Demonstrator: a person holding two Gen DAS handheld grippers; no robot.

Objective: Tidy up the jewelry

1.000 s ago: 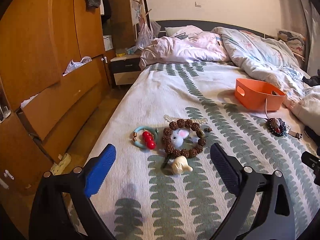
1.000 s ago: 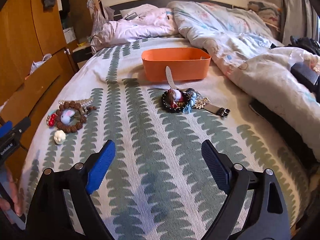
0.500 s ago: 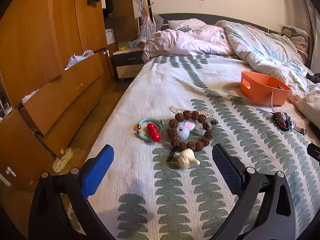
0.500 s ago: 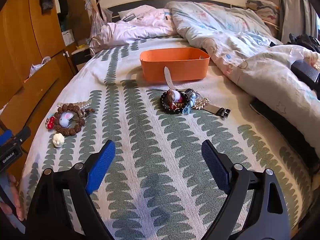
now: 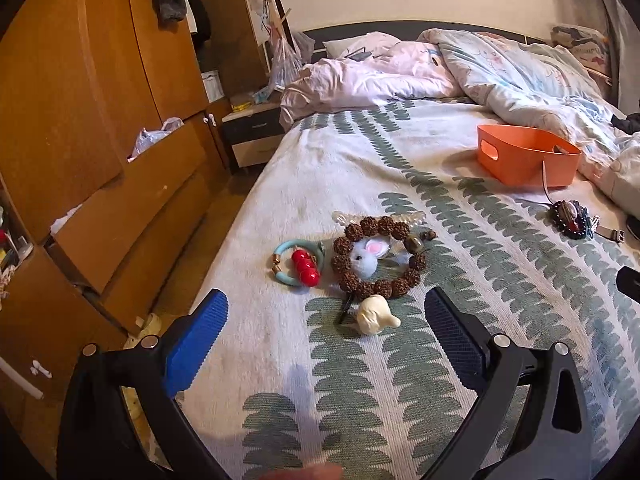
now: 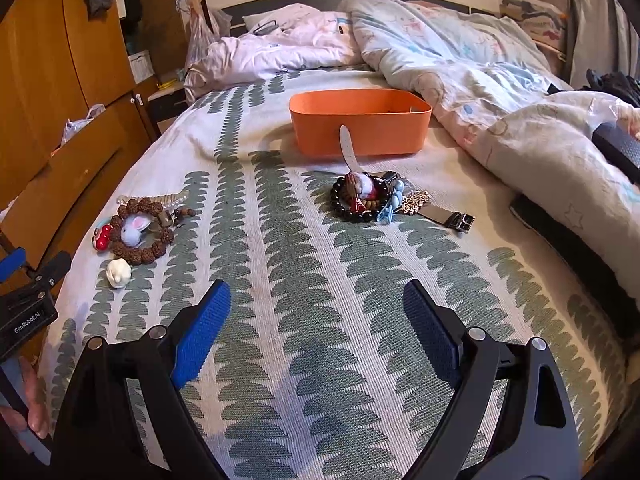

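Observation:
On the leaf-patterned bedspread lie two heaps of jewelry. The near-left heap holds a brown bead bracelet (image 5: 376, 258) around a fluffy rabbit charm (image 5: 366, 258), a teal ring with red beads (image 5: 298, 266), a pearl strand (image 5: 378, 218) and a cream charm (image 5: 376, 316). My left gripper (image 5: 326, 330) stands open just short of them, nothing between its fingers. Further right lies a black bead bracelet (image 6: 360, 196) with blue charms, a gold chain and a watch strap (image 6: 450, 216). My right gripper (image 6: 316, 326) hangs open well before it. An orange bin (image 6: 360, 126) stands behind.
A crumpled duvet (image 6: 460, 64) and pillows cover the head and right side of the bed. Wooden wardrobe and drawers (image 5: 100, 128) line the left wall, beside a nightstand (image 5: 254, 138). The bed's left edge (image 5: 224, 256) drops to the floor. A hand (image 6: 24, 404) holds the left gripper.
The left gripper has rolled slightly and shifted a little, so the left heap now sits more centred between its fingers. The right gripper has kept still.

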